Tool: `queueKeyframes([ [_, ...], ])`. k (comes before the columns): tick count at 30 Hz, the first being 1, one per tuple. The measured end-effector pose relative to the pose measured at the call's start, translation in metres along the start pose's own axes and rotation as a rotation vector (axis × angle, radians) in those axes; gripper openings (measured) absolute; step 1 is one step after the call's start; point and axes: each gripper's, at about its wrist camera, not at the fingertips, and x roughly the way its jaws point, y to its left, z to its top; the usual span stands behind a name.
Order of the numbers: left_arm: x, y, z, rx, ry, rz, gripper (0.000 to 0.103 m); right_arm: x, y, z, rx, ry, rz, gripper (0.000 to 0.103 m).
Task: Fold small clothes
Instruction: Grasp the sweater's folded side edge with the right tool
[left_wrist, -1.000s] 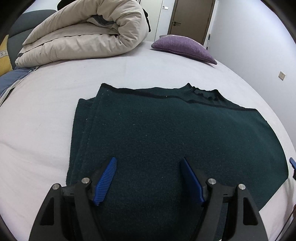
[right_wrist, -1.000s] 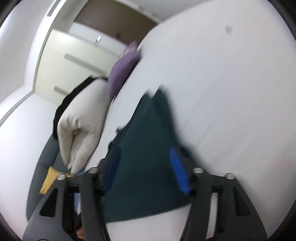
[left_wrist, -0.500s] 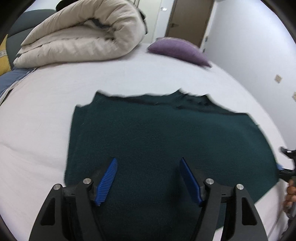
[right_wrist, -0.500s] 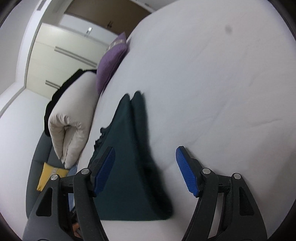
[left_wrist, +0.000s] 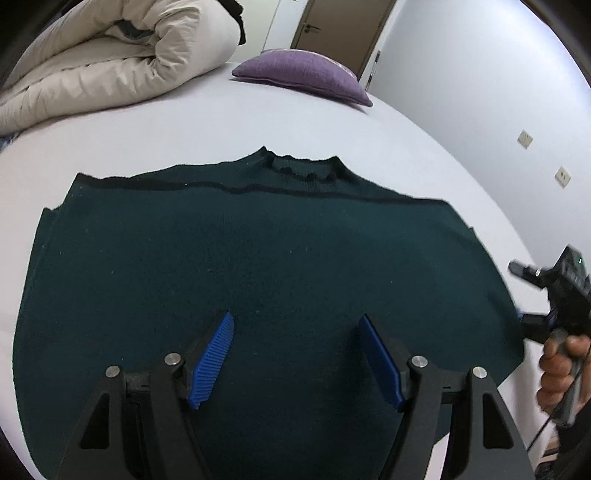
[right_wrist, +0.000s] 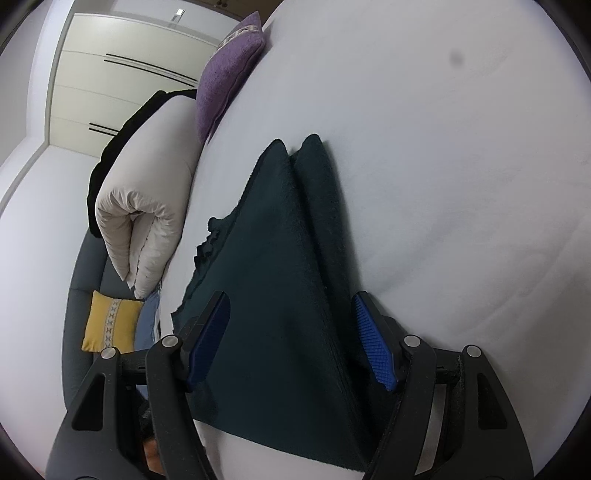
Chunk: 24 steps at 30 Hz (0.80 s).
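Hovering over the near part of a dark green sweater (left_wrist: 266, 266), the left claw (left_wrist: 295, 354) has its blue fingers spread wide apart, gripping nothing. The sweater lies folded flat on the bed (left_wrist: 177, 133), collar toward the far side. At the sweater's right edge the right claw (right_wrist: 291, 343) is also wide apart, its fingers straddling the stacked layers without pinching them. Beyond the sweater, a rolled cream duvet (left_wrist: 110, 62) sits at the bed's far left corner and a purple pillow (left_wrist: 303, 74) lies along the far edge.
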Motion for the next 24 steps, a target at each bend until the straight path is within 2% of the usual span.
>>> queueKeyframes([
  [3,0.003,-0.005,0.001,0.012,0.006,0.019,0.072,0.002,0.000,0.003,0.016,0.000,0.028,0.066],
  [9,0.006,-0.011,0.000,0.038,0.011,0.050,0.073,0.022,0.013,0.003,-0.010,0.001,-0.004,0.045],
  [11,0.006,-0.009,0.002,0.032,0.010,0.042,0.073,0.026,0.015,-0.001,-0.020,-0.002,-0.023,0.032],
  [12,0.005,-0.008,0.002,0.030,0.010,0.039,0.073,0.028,0.016,-0.003,-0.025,-0.004,-0.032,0.030],
  [14,0.005,-0.009,0.001,0.031,0.010,0.037,0.073,0.032,0.018,-0.006,-0.038,-0.012,-0.057,0.019],
  [17,0.005,-0.009,0.001,0.030,0.011,0.037,0.073,0.033,0.017,-0.009,-0.038,-0.029,-0.071,0.015],
  [24,0.004,-0.009,0.002,0.024,0.014,0.031,0.073,0.037,0.029,-0.012,-0.069,-0.053,-0.116,0.013],
])
